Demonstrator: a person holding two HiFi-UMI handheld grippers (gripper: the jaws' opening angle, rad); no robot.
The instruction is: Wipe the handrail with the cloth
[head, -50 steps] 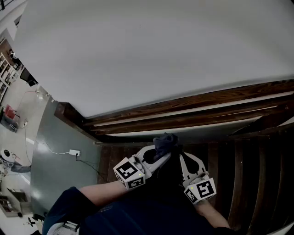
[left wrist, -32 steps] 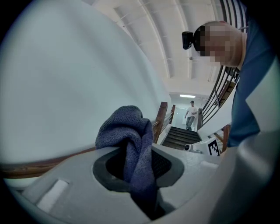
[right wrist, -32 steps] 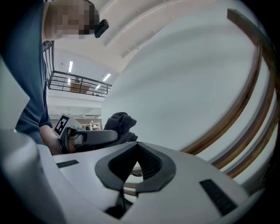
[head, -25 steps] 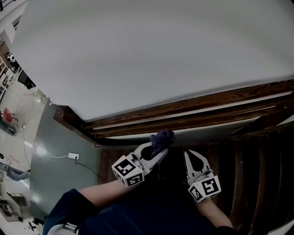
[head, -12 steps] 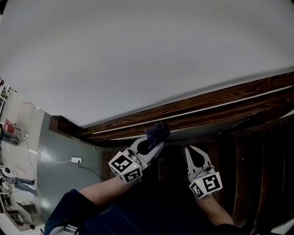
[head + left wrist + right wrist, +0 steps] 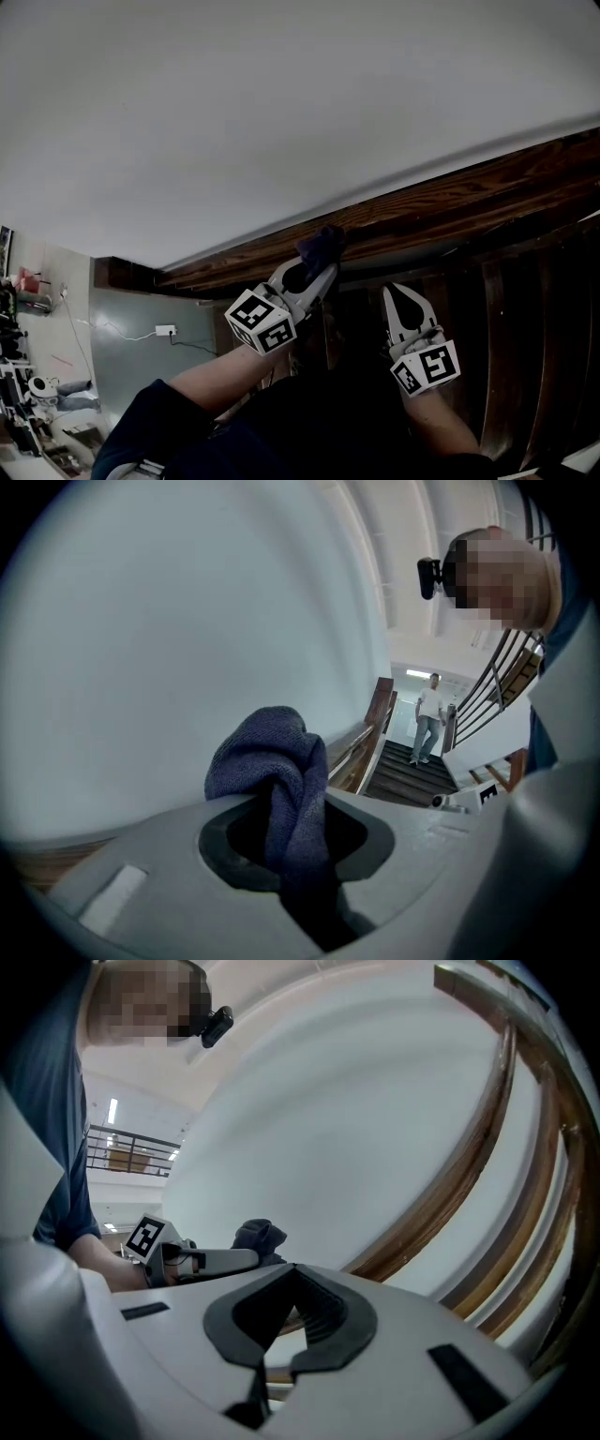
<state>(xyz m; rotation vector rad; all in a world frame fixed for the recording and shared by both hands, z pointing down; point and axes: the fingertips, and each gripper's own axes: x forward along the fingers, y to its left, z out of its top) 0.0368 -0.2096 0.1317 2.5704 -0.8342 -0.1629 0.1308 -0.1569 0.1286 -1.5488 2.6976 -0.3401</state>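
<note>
A dark blue cloth [image 6: 321,246] is bunched between the jaws of my left gripper [image 6: 314,267], which is shut on it. The cloth presses against the brown wooden handrail [image 6: 450,202] that runs along the white wall. In the left gripper view the cloth [image 6: 274,780] bulges up out of the jaws, and the rail [image 6: 366,733] slopes away beyond it. My right gripper [image 6: 401,302] hangs below the rail, shut and holding nothing. The right gripper view shows the rail [image 6: 469,1162] curving overhead and the left gripper's cloth [image 6: 258,1237] at the left.
A white wall [image 6: 281,103] fills the upper head view. Dark wooden stairs [image 6: 525,356] lie at the lower right. A floor with a wall socket and cable [image 6: 164,330] is at the lower left. A person [image 6: 429,719] stands on the distant stairs.
My left gripper has carried the cloth up from below the rail onto the handrail. The right gripper rose a little. The head view has tilted toward the wall.
</note>
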